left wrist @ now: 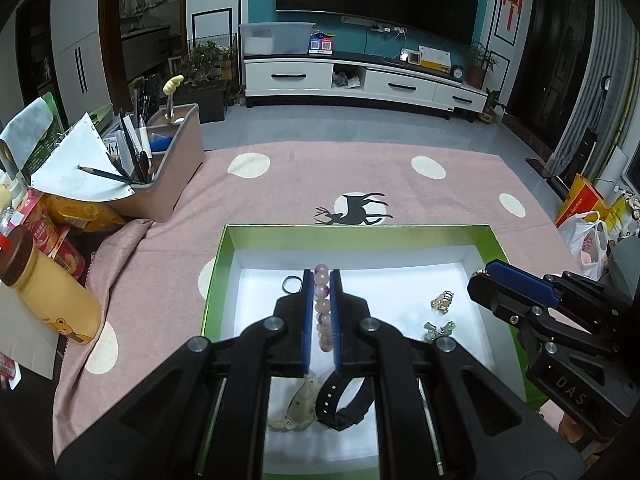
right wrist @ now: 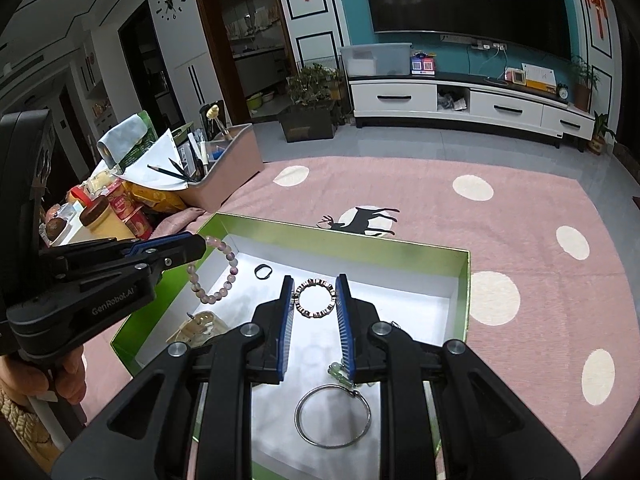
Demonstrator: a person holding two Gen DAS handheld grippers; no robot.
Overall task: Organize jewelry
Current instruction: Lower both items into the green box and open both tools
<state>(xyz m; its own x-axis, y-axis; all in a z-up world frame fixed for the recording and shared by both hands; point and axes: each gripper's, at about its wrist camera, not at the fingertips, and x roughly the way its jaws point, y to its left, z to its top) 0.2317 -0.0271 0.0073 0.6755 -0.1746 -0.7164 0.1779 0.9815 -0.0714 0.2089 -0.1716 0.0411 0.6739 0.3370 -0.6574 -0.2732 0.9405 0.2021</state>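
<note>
Nearest the right wrist camera, a silver bangle (right wrist: 333,417) lies on the white floor of the green-walled box (right wrist: 467,276), toward its near edge, a small green charm (right wrist: 339,373) just beyond it. Farther in, the right gripper (right wrist: 315,300) is clamped across a metal link bracelet (right wrist: 314,298), held over the middle of the box. Toward the left wall, the left gripper (left wrist: 322,312) pinches a pink bead bracelet (left wrist: 323,312), its loop hanging free above the box floor. Beyond both, a black ring (right wrist: 262,271) rests near the far wall.

Both pieces seem mid-carry; next, each needs lowering to a clear spot before the jaws part.

Only the left view shows the black watch strap (left wrist: 340,400) and gold charm (left wrist: 441,301); only the right view shows the bangle
</note>
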